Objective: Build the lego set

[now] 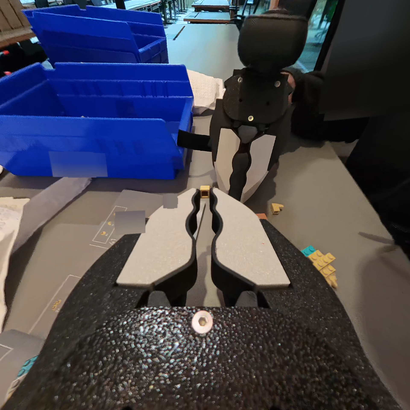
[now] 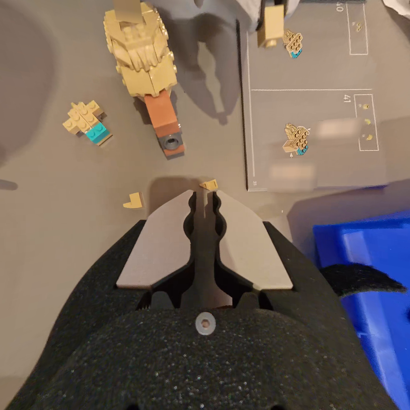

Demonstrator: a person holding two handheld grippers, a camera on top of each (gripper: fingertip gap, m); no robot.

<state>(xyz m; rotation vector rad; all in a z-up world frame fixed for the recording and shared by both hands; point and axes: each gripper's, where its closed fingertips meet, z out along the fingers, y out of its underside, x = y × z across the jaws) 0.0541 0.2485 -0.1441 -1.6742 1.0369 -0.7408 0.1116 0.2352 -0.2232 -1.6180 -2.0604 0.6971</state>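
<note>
Left hand-held gripper [image 1: 204,193]: fingertips clamped on a small tan hollow brick [image 1: 204,192], lifted clear of desk [image 1: 310,199] | Right hand-held gripper [image 2: 204,193]: jaws slightly apart, apparently empty, over tan slope piece [image 2: 209,184] near instruction booklet [image 2: 310,133]; blue bin [image 1: 88,133] far left.

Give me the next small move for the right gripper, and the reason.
Probably nudge the right gripper slightly right and forward before closing. The small tan slope piece lies on the grey table just past its right fingertip, off-centre, not between the pads. The left gripper already pinches a small tan brick.
</note>
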